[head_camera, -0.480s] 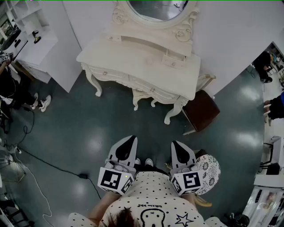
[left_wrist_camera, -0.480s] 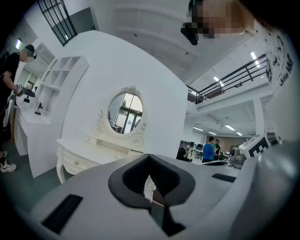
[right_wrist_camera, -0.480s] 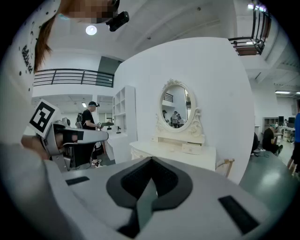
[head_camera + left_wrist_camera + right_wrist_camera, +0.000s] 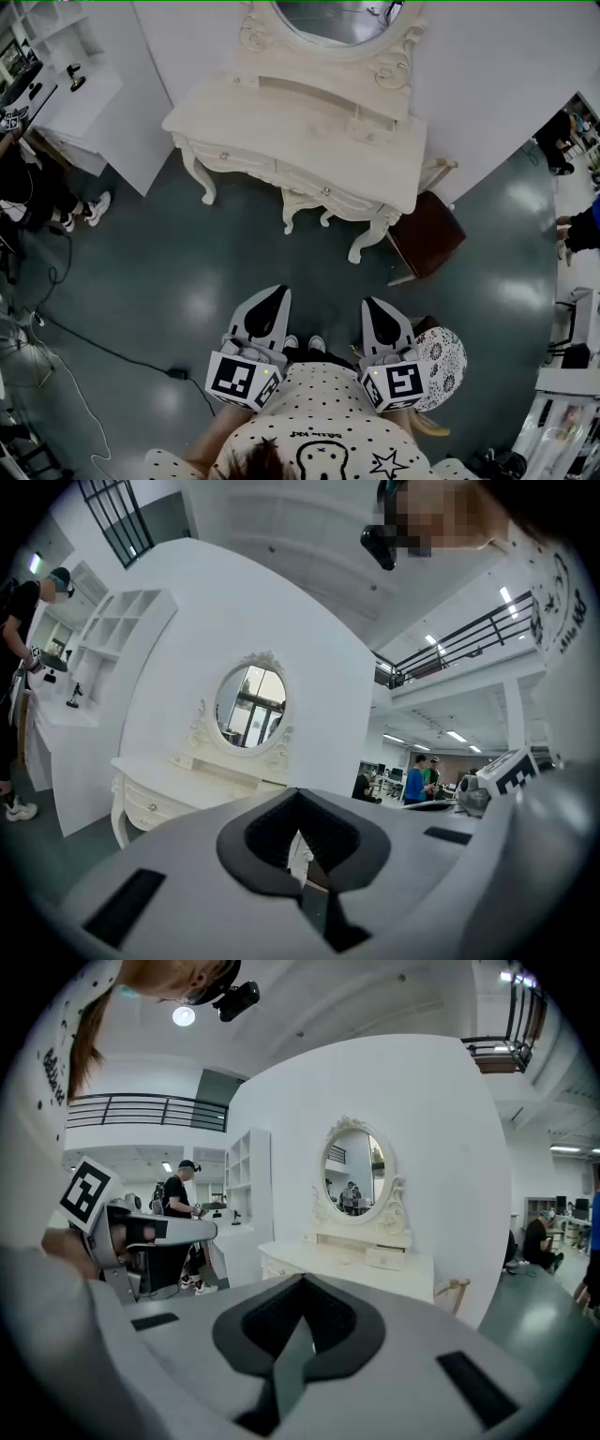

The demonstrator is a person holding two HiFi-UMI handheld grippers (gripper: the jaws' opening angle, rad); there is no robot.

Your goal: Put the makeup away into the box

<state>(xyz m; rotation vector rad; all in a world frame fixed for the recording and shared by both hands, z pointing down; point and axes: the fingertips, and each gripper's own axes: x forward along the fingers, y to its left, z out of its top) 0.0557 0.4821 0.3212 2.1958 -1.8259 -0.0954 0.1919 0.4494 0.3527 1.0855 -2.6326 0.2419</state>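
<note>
I stand on the dark floor a few steps from a cream dressing table (image 4: pixel 300 131) with an oval mirror (image 4: pixel 337 19). The table top also shows in the left gripper view (image 4: pixel 178 771) and the right gripper view (image 4: pixel 356 1265). A low drawer shelf (image 4: pixel 370 122) runs along the back of the top. I cannot make out any makeup or a box from here. My left gripper (image 4: pixel 278 294) and right gripper (image 4: pixel 369 305) are held side by side in front of my body, pointing at the table. Both are shut with nothing between the jaws.
A brown stool (image 4: pixel 427 234) stands at the table's right end. A white shelf unit (image 4: pixel 84 103) lies to the left, with a person (image 4: pixel 23 187) beside it. Cables (image 4: pixel 94 347) run over the floor at the left. More people stand at the right edge (image 4: pixel 581 225).
</note>
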